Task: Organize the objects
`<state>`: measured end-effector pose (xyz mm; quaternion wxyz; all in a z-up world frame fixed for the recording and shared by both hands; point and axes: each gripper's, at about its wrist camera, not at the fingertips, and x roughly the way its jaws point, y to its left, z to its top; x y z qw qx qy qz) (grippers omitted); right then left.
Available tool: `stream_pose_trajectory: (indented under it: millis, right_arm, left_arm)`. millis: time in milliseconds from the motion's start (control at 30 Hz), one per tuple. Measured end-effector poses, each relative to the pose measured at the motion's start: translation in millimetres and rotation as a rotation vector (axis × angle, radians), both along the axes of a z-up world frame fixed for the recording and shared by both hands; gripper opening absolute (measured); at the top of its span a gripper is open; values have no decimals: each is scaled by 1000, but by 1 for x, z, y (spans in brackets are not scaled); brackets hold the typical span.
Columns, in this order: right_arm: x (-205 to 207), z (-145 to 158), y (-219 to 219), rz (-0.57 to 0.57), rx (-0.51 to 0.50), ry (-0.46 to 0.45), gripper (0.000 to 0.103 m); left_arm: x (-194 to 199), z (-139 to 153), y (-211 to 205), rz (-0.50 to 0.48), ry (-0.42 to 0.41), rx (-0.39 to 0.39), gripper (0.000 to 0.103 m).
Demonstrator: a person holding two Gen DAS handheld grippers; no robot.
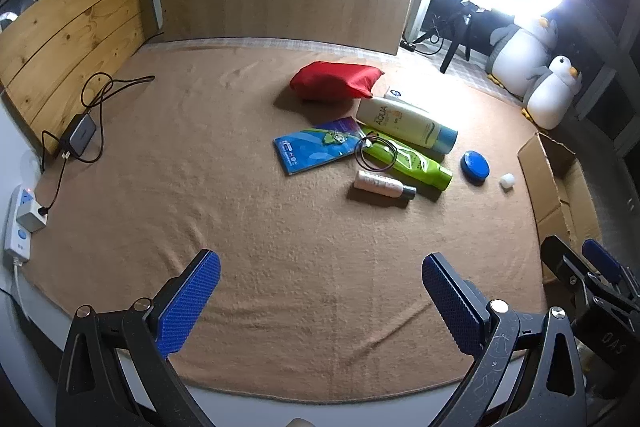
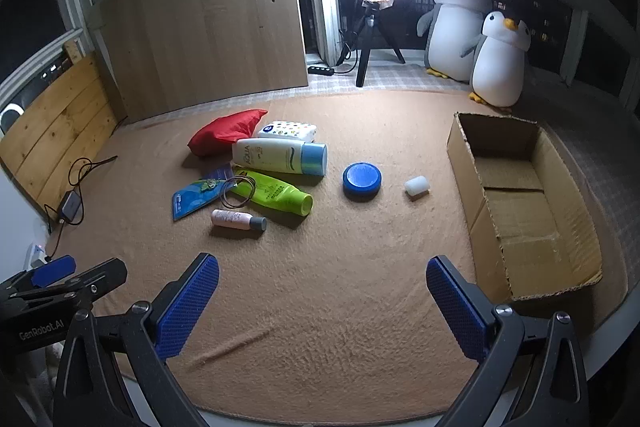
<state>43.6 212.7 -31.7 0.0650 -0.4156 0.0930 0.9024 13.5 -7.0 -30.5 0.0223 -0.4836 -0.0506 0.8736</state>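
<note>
Both hand-held grippers, left hand-held gripper (image 1: 321,301) and right hand-held gripper (image 2: 322,303), agape and empty, nothing boxed yet, next probably reaching toward blue tin (image 2: 361,181) beside cardboard box (image 2: 492,251)

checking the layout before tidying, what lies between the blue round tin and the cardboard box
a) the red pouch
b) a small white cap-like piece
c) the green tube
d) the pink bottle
b: in the right wrist view the small white piece sits alone on the brown blanket, between the blue round tin and the cardboard box.
</note>
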Motion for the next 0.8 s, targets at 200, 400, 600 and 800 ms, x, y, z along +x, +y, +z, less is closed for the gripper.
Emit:
stream_pose_trajectory:
  millis: [200, 400, 600, 800]
  right_arm:
    - [1, -6, 2, -6, -28, -9, 103]
    - [0, -10, 1, 0, -28, -32, 103]
    - [-3, -11, 3, -10, -35, -47, 103]
    - [-10, -11, 0, 7, -41, -54, 103]
  left_arm:
    - [2, -1, 2, 0, -6, -29, 103]
    - [1, -1, 3, -3, -16, -25, 103]
    - [-2, 2, -1, 13, 0, -28, 102]
    - [-7, 1, -2, 17, -2, -14, 102]
